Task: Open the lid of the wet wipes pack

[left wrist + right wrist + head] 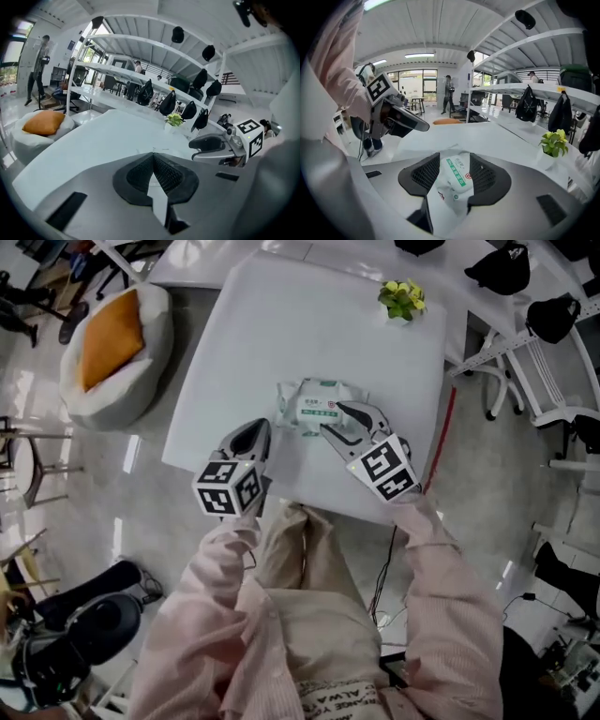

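Observation:
The wet wipes pack point(317, 407), white with a green label, lies flat near the middle of the white table point(281, 324). My right gripper point(333, 418) is open at the pack's near right end. In the right gripper view the pack point(455, 180) shows between the two spread pads point(425, 173), whose grip on it I cannot tell. My left gripper point(261, 429) is shut and holds nothing, hovering to the left of the pack near the table's front edge. Its pads point(138, 173) meet at the tips in the left gripper view, where the right gripper point(213, 143) also shows.
A small potted plant point(403, 299) stands at the table's far right corner. A white beanbag with an orange cushion point(112, 343) sits on the floor to the left. White chairs point(548, 367) and a red cable point(441, 446) are on the right.

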Demonstrator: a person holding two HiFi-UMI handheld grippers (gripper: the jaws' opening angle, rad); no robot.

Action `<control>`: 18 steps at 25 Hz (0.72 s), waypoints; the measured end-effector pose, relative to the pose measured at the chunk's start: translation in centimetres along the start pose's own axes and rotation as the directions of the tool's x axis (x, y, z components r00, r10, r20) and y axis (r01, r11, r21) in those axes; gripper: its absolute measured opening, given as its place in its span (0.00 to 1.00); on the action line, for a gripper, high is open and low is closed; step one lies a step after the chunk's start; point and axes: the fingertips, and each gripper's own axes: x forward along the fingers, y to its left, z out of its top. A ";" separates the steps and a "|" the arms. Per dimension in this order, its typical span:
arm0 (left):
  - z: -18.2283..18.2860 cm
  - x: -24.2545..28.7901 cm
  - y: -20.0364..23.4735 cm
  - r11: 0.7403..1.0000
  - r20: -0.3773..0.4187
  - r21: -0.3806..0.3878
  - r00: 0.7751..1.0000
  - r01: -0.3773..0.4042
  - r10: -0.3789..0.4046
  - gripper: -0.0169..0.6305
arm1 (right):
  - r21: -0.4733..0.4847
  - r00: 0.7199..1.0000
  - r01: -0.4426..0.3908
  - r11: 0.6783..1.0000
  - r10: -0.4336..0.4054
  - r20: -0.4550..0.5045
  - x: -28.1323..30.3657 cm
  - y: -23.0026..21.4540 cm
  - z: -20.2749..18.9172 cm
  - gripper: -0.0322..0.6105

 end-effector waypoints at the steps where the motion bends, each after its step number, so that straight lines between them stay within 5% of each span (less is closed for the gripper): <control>1: -0.3 0.6 0.3 1.000 -0.008 -0.006 1.000 0.000 -0.001 0.03 | -0.020 1.000 -0.005 1.000 0.005 -0.014 0.5 0.0 -0.3 0.33; 18: -4.8 5.4 0.8 0.995 -0.138 -0.059 0.986 0.083 -0.090 0.03 | -0.280 0.981 -0.059 0.958 0.003 -0.194 4.8 0.3 -4.5 0.33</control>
